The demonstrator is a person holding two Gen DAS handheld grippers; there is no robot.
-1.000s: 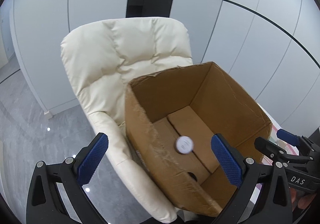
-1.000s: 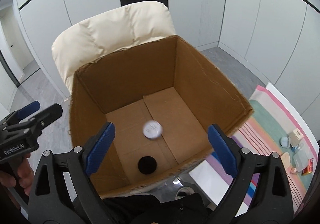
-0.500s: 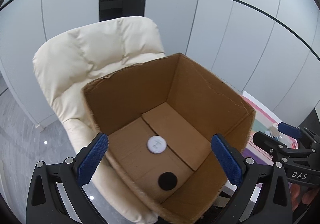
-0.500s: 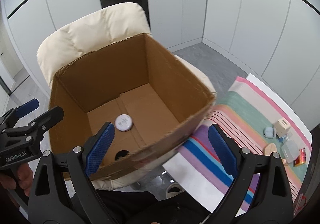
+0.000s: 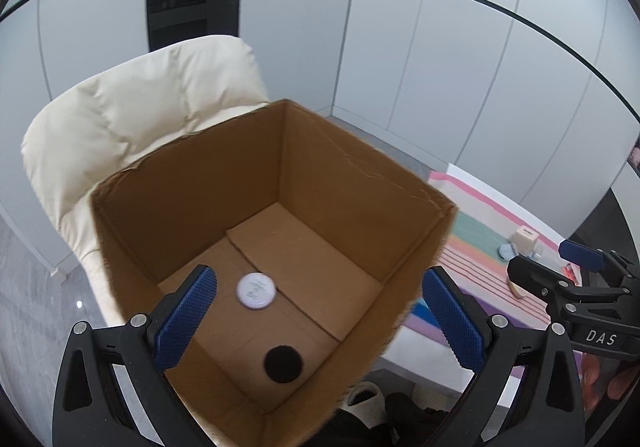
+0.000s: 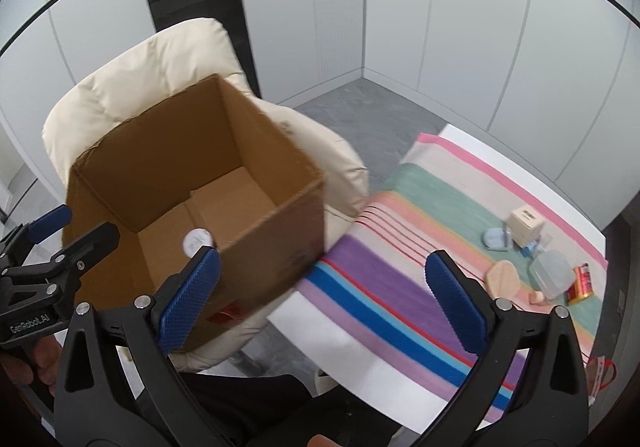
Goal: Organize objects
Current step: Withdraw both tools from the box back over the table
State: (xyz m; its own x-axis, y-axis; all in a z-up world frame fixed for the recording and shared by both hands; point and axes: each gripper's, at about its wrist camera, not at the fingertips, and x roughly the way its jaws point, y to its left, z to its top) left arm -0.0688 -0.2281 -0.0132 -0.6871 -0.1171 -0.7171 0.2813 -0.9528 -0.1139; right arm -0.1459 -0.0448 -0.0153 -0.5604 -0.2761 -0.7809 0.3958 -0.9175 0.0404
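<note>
Both grippers are empty: our right gripper [image 6: 320,295] has just been opening its jaws to full spread with nothing between them, and our left gripper [image 5: 320,319] stands just as wide and holds nothing. We hang the left one over the cardboard box [image 5: 360,183] that sits on the cream armchair [image 5: 132,115]; on the box floor lie a white round lid [image 5: 256,291] and a black disc [image 5: 282,364], apart from each other. We point the right one toward the bench [image 6: 360,363] with its striped cloth [image 6: 400,239], where the rest of the small things wait in a cluster near the far corner: a wooden block [image 6: 526,225], a pale blue piece [image 6: 496,239], a clear plastic tub [image 6: 554,275], a flat tan piece [image 6: 504,279] and a red can [image 6: 582,283]. We judge all of these light. The block looks stiff and square, so we would pinch it across two flat sides. The tub looks thin and may flex or slip, so we would close gently across its narrow width. The can lies on its side and could roll; we would take it across its round body.
</note>
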